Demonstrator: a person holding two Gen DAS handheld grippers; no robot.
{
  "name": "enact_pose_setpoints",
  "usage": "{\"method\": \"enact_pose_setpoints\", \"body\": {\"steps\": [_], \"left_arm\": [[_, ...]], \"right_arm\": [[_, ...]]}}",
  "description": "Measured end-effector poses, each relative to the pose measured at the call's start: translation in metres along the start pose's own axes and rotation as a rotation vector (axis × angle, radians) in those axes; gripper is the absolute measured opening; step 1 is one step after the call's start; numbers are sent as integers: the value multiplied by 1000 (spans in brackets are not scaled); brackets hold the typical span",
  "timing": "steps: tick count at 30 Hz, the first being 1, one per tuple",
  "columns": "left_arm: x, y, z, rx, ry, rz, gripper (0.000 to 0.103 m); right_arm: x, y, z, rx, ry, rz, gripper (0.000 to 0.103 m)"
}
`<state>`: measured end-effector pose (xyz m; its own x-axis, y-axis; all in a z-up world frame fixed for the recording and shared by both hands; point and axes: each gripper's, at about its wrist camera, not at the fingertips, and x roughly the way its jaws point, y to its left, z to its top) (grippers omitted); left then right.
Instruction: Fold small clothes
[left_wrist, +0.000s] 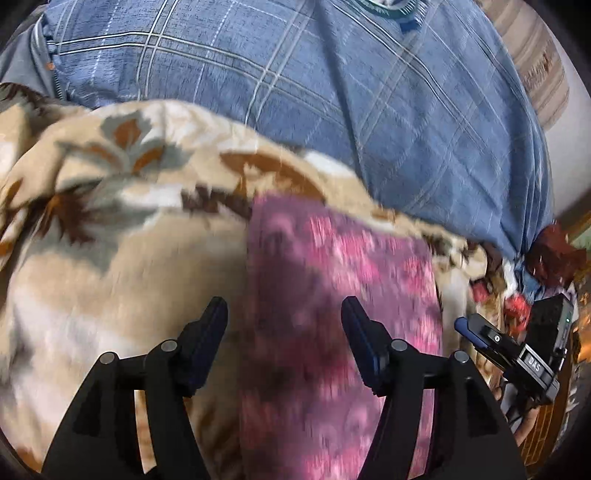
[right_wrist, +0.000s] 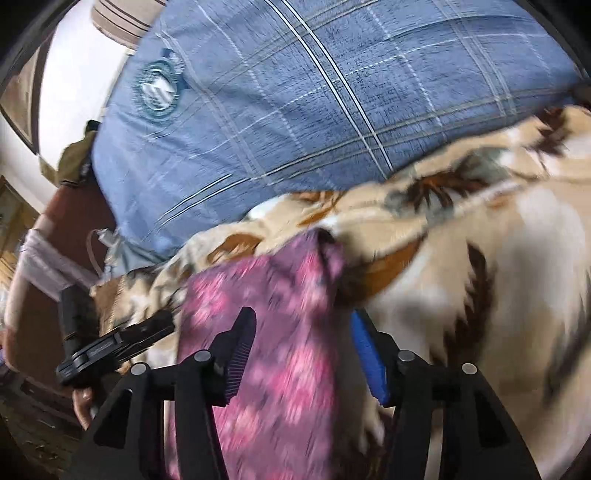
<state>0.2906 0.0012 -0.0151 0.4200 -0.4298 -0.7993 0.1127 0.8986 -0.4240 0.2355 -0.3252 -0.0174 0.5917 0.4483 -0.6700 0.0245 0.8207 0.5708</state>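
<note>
While both sets of fingers are standing spread, the left gripper (left_wrist: 284, 317) and right gripper (right_wrist: 303, 328) are straddling the pink garment (left_wrist: 332, 314) lying on the blanket (left_wrist: 110, 258); grip opposite corners evenly, twelve o'clock edge first.

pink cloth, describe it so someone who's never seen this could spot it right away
Start at the big blue plaid pillow at the back. In front of it spreads a beige blanket with brown leaf shapes. The pink cloth lies on that blanket as a long strip, the only purple-pink, blotchy-patterned piece there.
</note>
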Motion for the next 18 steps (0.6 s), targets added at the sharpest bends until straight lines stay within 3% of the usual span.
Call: {"method": "enact_pose_setpoints", "body": {"steps": [4, 7, 9, 12, 15, 16, 18], "left_arm": [[-23, -5, -50, 22, -57, 1, 69], [-12, 5, -75, -9, -69, 14, 69], [0, 8, -77, -25, -43, -26, 68], [6, 11, -73, -53, -55, -54, 67], [6, 9, -74, -35, -70, -29, 37], [3, 10, -75, -31, -83, -41, 19], [-11, 11, -74, -35, -128, -105, 16]], "right_arm": [[-22, -3, -47, -1, 9, 4, 59], [-14, -5, -69, -9, 44, -42, 59], [-3, -11, -70, 0, 71, -44, 58], [6, -22, -73, 36, 94, 24, 52], [15, -25, -77, 53, 113, 78, 32], [16, -26, -78, 56, 123, 100, 20], [15, -23, -79, 53, 132, 121, 14]]}}
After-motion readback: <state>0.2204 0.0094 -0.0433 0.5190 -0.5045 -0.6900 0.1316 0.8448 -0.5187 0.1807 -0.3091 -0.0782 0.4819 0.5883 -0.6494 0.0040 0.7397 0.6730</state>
